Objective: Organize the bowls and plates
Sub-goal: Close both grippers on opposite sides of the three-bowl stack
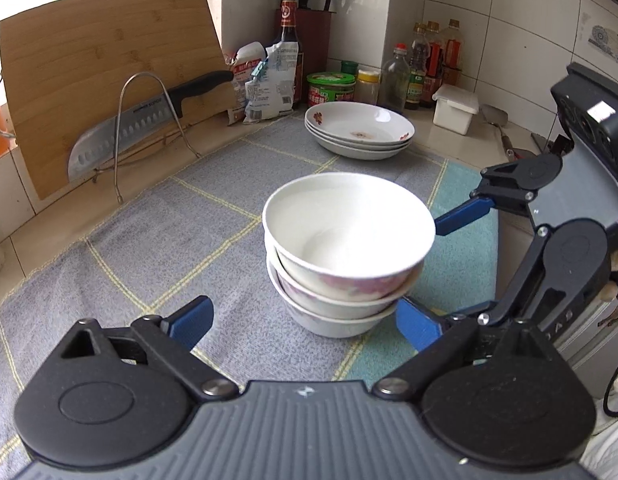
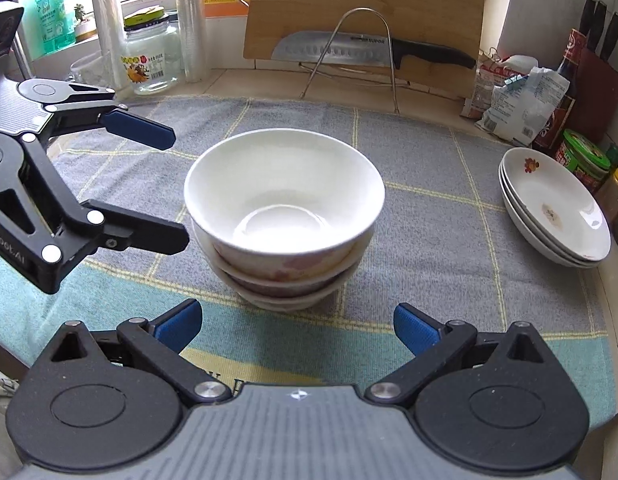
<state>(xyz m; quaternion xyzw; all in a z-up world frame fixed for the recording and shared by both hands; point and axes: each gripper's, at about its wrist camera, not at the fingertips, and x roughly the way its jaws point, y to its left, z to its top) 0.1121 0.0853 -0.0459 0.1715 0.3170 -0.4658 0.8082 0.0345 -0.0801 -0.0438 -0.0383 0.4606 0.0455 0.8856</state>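
The stacked bowls sit mid-frame on the checked cloth covering the bench, with the stacked plates at the right edge. Left claw and right claw both gape wide, holding nothing.

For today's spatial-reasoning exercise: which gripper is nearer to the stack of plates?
Right, by a small margin and hard to call. The right gripper sits on the bowl stack's side facing the stack of plates; the left gripper flanks the bowls' far side.
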